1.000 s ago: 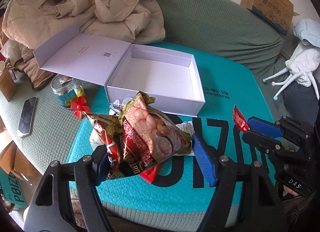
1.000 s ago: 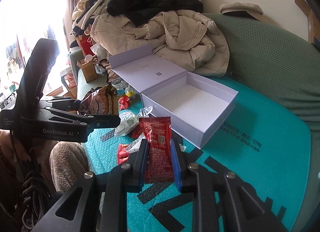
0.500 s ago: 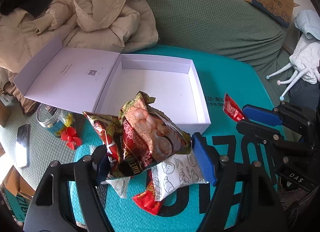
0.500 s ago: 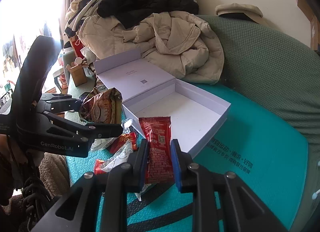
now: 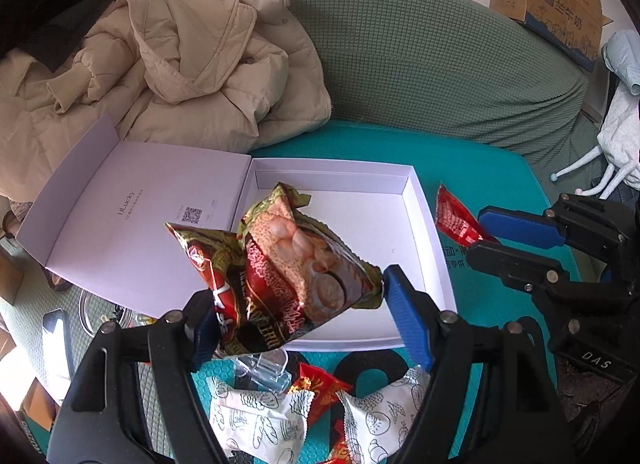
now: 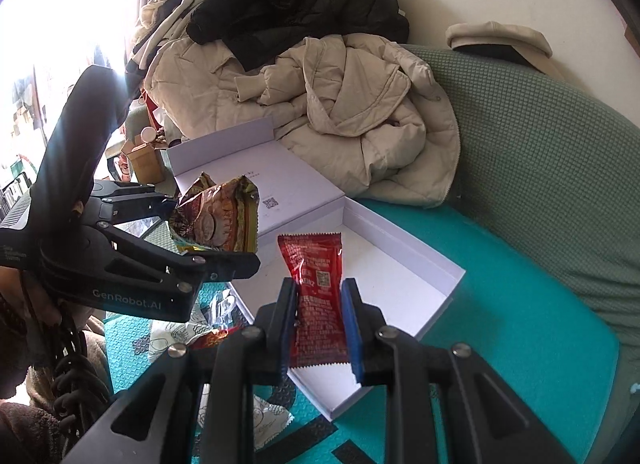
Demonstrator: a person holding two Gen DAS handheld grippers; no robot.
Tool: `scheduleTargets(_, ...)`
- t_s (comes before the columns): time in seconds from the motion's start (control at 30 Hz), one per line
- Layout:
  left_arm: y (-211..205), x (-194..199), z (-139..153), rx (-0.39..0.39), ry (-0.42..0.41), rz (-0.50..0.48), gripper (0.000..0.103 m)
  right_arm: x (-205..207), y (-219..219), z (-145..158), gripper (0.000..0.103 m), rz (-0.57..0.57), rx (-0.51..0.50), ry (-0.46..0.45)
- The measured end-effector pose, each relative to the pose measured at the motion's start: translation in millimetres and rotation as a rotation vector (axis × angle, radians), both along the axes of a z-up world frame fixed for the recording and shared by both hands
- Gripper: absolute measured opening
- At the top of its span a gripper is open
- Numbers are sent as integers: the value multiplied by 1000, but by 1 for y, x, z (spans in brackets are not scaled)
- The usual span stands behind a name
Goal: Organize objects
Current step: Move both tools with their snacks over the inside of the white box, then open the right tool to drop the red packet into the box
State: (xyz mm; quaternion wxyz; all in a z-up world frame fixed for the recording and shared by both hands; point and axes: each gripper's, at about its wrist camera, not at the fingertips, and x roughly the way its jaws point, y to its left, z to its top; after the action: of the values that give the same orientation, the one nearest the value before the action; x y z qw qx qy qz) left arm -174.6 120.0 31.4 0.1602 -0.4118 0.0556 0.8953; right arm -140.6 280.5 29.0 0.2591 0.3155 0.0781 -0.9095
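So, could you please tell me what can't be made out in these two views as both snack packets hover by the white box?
- Left wrist view: the glass jar is mostly hidden by the white box lid and the left gripper.
- Left wrist view: the white pastry packets are cut off by the bottom edge and the fingers.
- Right wrist view: the window area at left is overexposed.
- Right wrist view: print on the red sachet is too small to read.

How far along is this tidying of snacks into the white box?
Nothing looks packed yet: the box is empty. In hand: the left tongs grip a crinkled snack bag and the right tongs pinch a red packet, both held over the box. Left: white packets and other wrappers on the teal mat.
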Motion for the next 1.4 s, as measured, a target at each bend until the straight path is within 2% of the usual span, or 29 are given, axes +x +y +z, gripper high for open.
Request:
scheduleTargets(0.4,11,-44,-8,-18,29,6,73,-65,-9,0,22,103,-26,38)
scheduleTargets(0.63,11,-74,-25,-4,-14,34,73,-102,-3,-21,22,101,-51,-10)
scheduleTargets(0.83,31,-94,-40,-53,-12,14,73,-120,9,-41,22,59,-65,-55)
scheduleTargets(1.07,51,-112,-61,-92,-52,-14,73,-137,25,-61,22,6,-80,-108)
scheduleTargets(1.27,70,-121,-80,-204,-60,-41,73,-146,30,-78,22,-17,-55,-155)
scheduleTargets(1.4,79,-128,-89,-208,-89,-48,73,-147,31,-83,23,-17,-46,-160)
